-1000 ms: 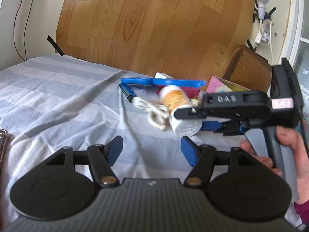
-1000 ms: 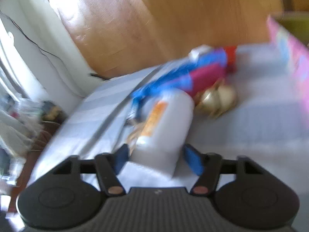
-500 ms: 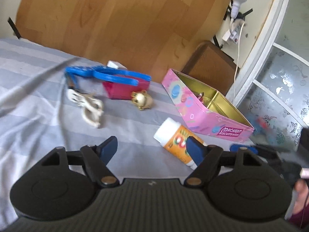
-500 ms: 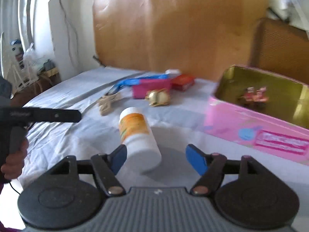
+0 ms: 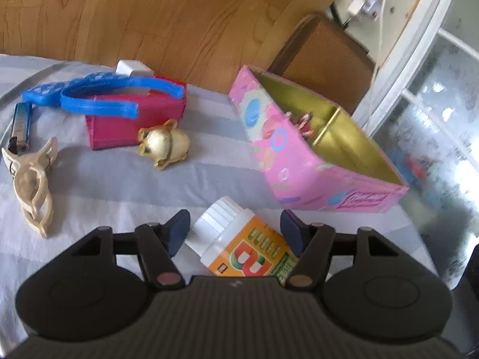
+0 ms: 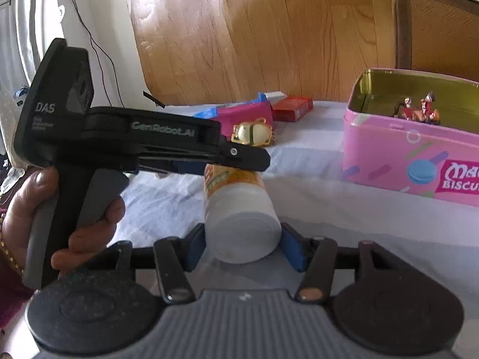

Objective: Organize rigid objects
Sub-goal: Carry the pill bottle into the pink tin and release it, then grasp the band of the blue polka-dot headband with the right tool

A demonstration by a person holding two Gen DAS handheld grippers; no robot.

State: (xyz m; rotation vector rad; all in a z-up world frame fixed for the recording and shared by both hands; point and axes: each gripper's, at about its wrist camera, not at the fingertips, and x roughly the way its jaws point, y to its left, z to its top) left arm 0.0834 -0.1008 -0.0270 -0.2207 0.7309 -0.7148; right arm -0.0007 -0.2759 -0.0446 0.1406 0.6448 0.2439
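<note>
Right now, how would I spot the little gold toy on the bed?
Find the pink biscuit tin on the striped sheet. Left of it lies a magenta box, and the gold toy sits against its front. It is the only shiny golden, rounded thing there.

Bright toys and a pink tin on grey-and-white striped cloth, before a wood-grain board.

Between the black left gripper's (image 5: 235, 233) dark blue pads lies a white bottle (image 5: 239, 246) with a ribbed white cap and an orange label bearing red, white and green print. Ahead to its right, the biscuit tin (image 5: 299, 161) is pink with blue, green and purple shapes outside and gold inside. Ahead to its left: a shiny gold figurine (image 5: 164, 145), a magenta box (image 5: 116, 122), a bright blue hanger (image 5: 98, 97), a cream hair claw (image 5: 31, 179). The right gripper (image 6: 244, 246) is likewise black with blue pads. The bedsheet (image 5: 119, 185) shows pale grey and white stripes.
</note>
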